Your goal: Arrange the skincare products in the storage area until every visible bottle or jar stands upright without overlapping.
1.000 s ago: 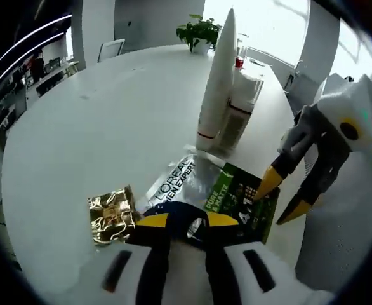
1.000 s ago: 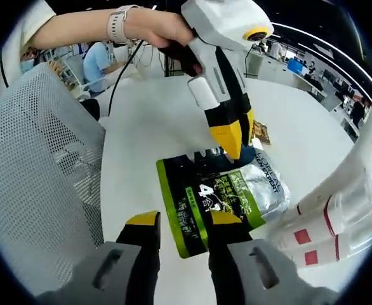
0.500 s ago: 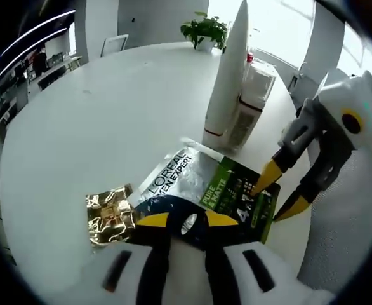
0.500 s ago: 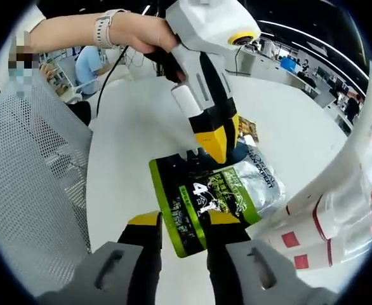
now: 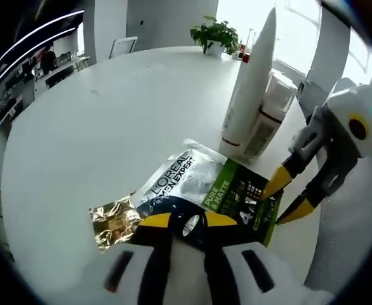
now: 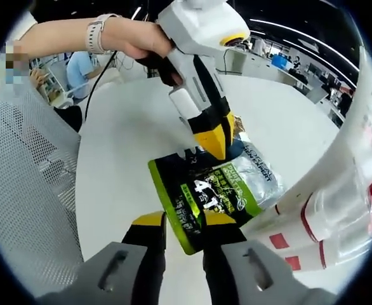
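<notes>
- Flat pouch (image 5: pixel 202 190) (image 6: pixel 211 194) lying label up on the round white table (image 5: pixel 91 133) (image 6: pixel 119 159), long axis running from the silver printed end on the far left to the green and black end on the near right in the left gripper view.
- Left gripper (image 5: pixel 187 220) (image 6: pixel 212 145) clenched on the dark near edge of the pouch, yellow tips almost together over it.
- Right gripper (image 6: pixel 185 220) (image 5: pixel 287 196) at the green end, tips slightly parted with the pouch edge between them; cannot tell whether clamped on it.
- Crumpled gold wrapper (image 5: pixel 114 219) (image 6: pixel 240 126) flat on the table, touching the pouch's left corner.
- Tall white tube (image 5: pixel 249 79) upright just beyond the pouch's far right, tapering upward; shorter clear-topped bottle (image 5: pixel 266 117) upright, touching its right side.
- Same containers at the right edge of the right gripper view, white with red bands (image 6: pixel 319 222).
- Wide bare tabletop to the left and far side of the pouch; table edge close on the near right.
- Potted plant (image 5: pixel 219 35) at the far rim.
- Grey mesh chair back (image 6: pixel 24 190) left of the table in the right gripper view.
</notes>
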{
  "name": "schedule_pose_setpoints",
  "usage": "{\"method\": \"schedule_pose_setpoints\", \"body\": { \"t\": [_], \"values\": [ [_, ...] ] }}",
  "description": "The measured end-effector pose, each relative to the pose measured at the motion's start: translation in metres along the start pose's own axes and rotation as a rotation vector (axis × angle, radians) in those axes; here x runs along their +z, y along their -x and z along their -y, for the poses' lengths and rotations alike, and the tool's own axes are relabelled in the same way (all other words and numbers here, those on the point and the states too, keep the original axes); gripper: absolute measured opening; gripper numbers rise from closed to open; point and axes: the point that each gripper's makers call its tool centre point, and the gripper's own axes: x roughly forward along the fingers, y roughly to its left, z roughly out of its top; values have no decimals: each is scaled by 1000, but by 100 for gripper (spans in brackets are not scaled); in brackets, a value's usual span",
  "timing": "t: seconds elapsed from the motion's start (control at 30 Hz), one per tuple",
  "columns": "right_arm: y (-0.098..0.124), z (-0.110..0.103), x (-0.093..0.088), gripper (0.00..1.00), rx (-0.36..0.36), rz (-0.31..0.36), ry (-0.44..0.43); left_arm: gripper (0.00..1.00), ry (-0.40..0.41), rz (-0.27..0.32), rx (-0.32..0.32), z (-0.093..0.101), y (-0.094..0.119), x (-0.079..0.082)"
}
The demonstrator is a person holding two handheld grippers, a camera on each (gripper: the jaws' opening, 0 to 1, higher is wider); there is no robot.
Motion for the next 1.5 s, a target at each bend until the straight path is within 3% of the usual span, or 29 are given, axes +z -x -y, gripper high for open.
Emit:
{"method": "schedule_pose_setpoints", "body": {
  "t": [0.67, 1.0, 1.2, 1.5],
  "values": [
    [0, 9, 2, 20, -27, 6, -30, 13, 17, 16, 9, -3, -2, 6],
    [13, 3, 11, 21, -23, 44, -46, 13, -8, 82, 5, 9, 18, 28],
    [18, -1, 11, 21, -22, 53, -54, 14, -27, 114, 8, 25, 35, 37],
    [40, 1, 15, 23, -45, 87, -83, 20, -66, 116, 44, 34, 53, 35]
  ]
}}
